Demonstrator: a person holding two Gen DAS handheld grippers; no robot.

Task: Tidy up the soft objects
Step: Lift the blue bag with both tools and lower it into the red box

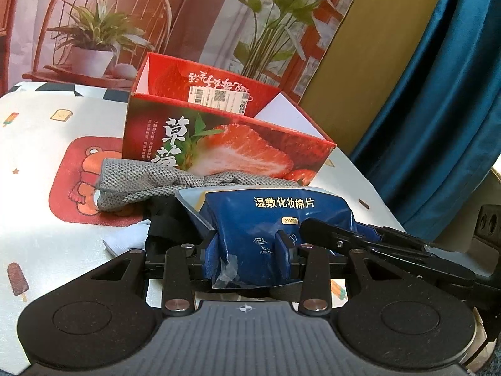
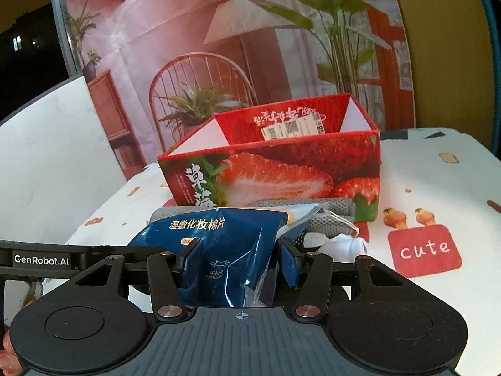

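A blue bag of cotton pads [image 1: 275, 219] [image 2: 219, 241] is pinched from both sides. My left gripper [image 1: 247, 247] is shut on one end of it, and my right gripper [image 2: 238, 252] is shut on the other end. The right gripper's black body [image 1: 375, 244] shows beside the bag in the left wrist view. Behind the bag lie a grey knitted cloth [image 1: 150, 185] [image 2: 332, 216], a black item [image 1: 166, 222] and a white sock [image 1: 125, 238] [image 2: 347, 246]. The open red strawberry box [image 1: 225, 144] [image 2: 281, 169] stands just beyond them.
The table has a cartoon-print cloth [image 1: 47, 194] [image 2: 438, 188]. A printed backdrop of a chair and plants [image 1: 156, 15] hangs behind the box. A blue curtain [image 1: 438, 94] hangs at the right, and a white board [image 2: 47, 156] leans at the left.
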